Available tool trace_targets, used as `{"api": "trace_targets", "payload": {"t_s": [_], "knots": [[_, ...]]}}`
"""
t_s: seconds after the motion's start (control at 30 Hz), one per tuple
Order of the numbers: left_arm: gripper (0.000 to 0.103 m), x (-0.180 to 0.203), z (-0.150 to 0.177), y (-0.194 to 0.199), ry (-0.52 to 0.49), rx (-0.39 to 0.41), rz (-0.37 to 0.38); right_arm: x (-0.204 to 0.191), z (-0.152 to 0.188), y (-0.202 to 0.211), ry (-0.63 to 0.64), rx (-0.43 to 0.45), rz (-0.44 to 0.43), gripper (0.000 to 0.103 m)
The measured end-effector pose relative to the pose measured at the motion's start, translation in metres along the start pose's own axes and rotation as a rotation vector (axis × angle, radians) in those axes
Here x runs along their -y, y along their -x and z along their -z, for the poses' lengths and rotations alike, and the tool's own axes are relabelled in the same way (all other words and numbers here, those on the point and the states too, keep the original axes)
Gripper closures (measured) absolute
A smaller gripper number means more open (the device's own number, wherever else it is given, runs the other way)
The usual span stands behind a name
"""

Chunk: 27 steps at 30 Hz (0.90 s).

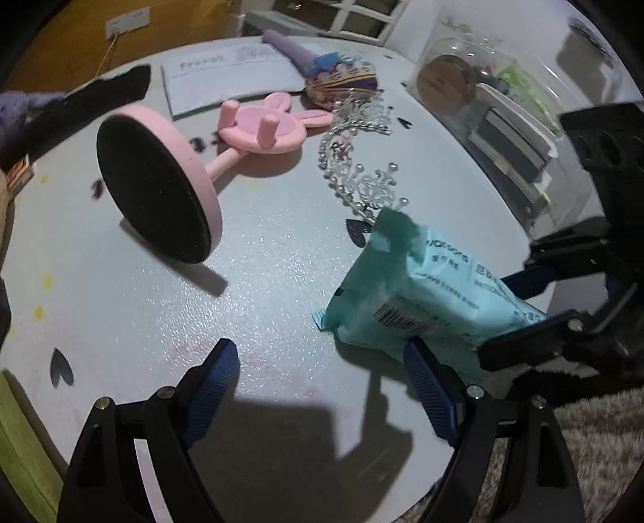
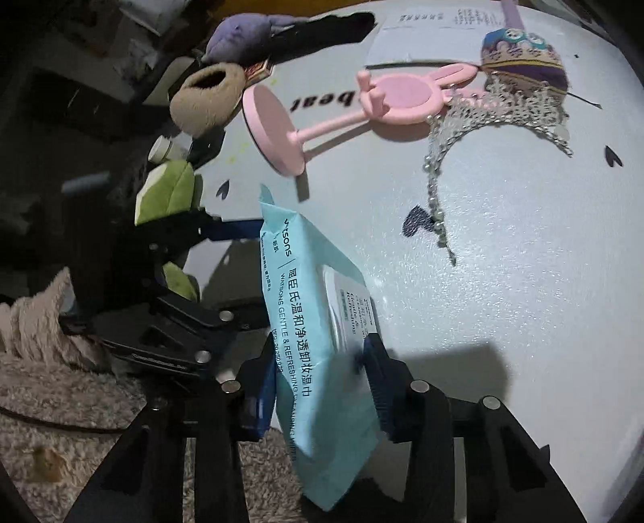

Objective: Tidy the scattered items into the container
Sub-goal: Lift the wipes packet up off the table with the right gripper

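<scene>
My right gripper [image 2: 318, 354] is shut on a teal pack of wet wipes [image 2: 318, 322], which stands on edge and tilted above the white table [image 2: 523, 281]. The left wrist view has the same pack [image 1: 418, 281] at the right, with the right gripper [image 1: 519, 318] clamped on its far end. The left gripper [image 1: 320, 356] hangs open over bare table just left of the pack, nothing between its fingers. A clear plastic container [image 1: 563, 60] stands at the table's far right edge. A pink bunny stand [image 1: 257, 128] and a pearl tiara [image 1: 354, 161] lie beyond.
A purple embroidered hat [image 1: 342, 78] and a booklet [image 1: 225, 76] lie at the back. Purple [image 2: 241, 36], beige [image 2: 205, 96] and green [image 2: 169, 193] plush items crowd the table's left edge. A shaggy rug [image 2: 60, 402] lies below the near edge.
</scene>
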<state>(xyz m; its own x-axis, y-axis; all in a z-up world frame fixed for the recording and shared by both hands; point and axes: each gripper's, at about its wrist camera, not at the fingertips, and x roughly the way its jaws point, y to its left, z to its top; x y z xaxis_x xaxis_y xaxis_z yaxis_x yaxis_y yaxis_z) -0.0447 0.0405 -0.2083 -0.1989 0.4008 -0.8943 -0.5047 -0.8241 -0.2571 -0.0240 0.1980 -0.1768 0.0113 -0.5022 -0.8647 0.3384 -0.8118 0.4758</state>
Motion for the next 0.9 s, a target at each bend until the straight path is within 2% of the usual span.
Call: {"api": "trace_targets", "payload": {"t_s": [0.13,0.23,0.33,0.5,0.67,0.73,0.83,0.9], "knots": [[0.019,0.003,0.003,0.010,-0.115,0.020,0.009,-0.014,0.001,-0.003,0.104,-0.029,0.084,0.068],[0.019,0.015,0.000,0.014,-0.238,0.054,0.019,-0.036,0.000,-0.003,0.268,-0.060,0.194,0.072],[0.019,0.031,-0.001,0.017,-0.388,0.081,0.026,-0.049,0.007,-0.005,0.468,-0.119,0.299,0.072],[0.022,0.062,0.012,0.016,-0.688,0.135,-0.011,-0.059,0.019,-0.010,0.719,-0.194,0.394,0.072],[0.038,0.094,0.034,-0.002,-1.021,0.176,-0.056,-0.059,0.026,-0.009,0.843,-0.228,0.417,0.072],[0.046,0.098,0.039,-0.009,-1.101,0.188,-0.062,-0.056,0.026,-0.007,0.861,-0.238,0.408,0.072],[0.049,0.103,0.042,-0.016,-1.180,0.214,-0.076,-0.052,0.025,-0.004,0.872,-0.244,0.393,0.072],[0.058,0.104,0.043,-0.018,-1.218,0.242,-0.096,-0.051,0.025,-0.004,0.871,-0.242,0.385,0.072]]}}
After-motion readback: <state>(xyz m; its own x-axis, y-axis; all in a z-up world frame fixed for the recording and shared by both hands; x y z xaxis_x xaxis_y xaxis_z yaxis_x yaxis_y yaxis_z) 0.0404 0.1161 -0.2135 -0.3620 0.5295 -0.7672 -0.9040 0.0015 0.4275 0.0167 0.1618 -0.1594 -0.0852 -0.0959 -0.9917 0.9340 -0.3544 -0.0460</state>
